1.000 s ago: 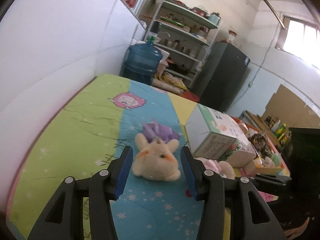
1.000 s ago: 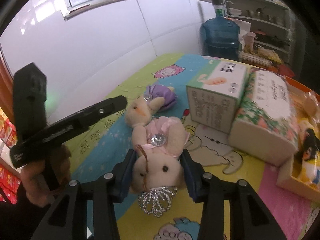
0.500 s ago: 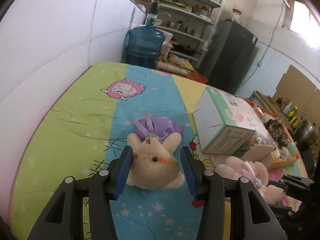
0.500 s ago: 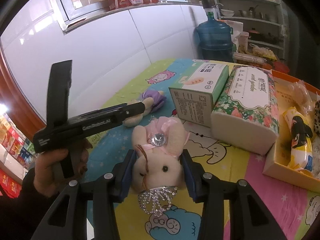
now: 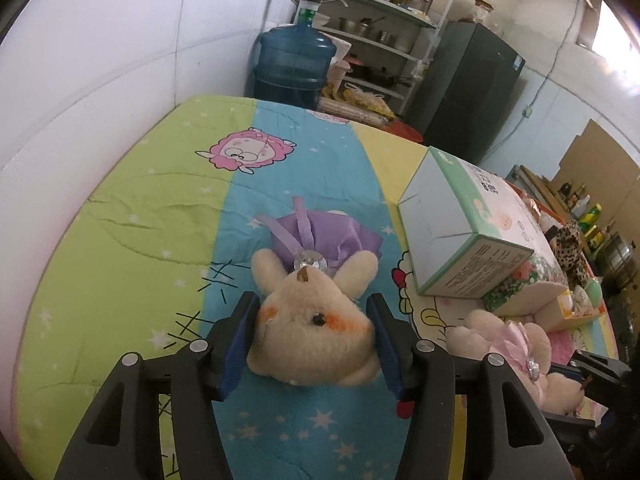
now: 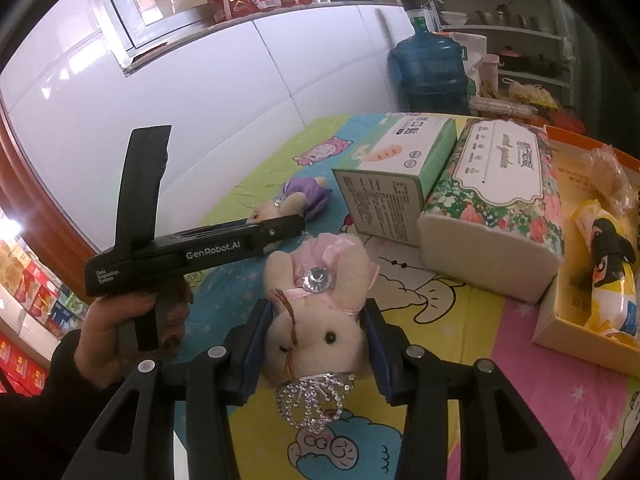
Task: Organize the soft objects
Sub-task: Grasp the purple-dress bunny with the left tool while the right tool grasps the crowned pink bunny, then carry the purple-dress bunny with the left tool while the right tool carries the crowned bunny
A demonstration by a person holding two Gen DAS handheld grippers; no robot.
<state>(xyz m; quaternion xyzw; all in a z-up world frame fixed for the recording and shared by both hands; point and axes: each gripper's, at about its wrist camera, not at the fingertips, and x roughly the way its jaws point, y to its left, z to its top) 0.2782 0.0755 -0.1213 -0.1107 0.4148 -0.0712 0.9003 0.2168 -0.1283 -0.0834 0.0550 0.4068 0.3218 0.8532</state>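
Note:
A cream plush bunny in a purple dress (image 5: 316,236) lies on the cartoon bedsheet (image 5: 132,216). My left gripper (image 5: 312,304) has its blue pads on either side of the bunny's head. Its jaws are opening and I see no squeeze on the head. In the right wrist view the left gripper (image 6: 294,220) reaches the same bunny (image 6: 304,196) from the left. My right gripper (image 6: 316,308) is shut on the head of a second bunny with a pink bow (image 6: 320,280). A beaded crown hangs below it. This pink bunny (image 5: 508,344) also shows at the right of the left wrist view.
A green-and-white tissue box (image 5: 468,232) and a floral tissue pack (image 6: 500,184) lie right of the bunnies. An orange box (image 6: 560,320) with snack packets sits at the far right. White wall runs along the left. A blue water bottle (image 5: 292,60) stands beyond the bed.
My left gripper has moved forward and down onto the purple-dressed bunny, whose head now sits between the pads. The right gripper still grips the pink bunny.

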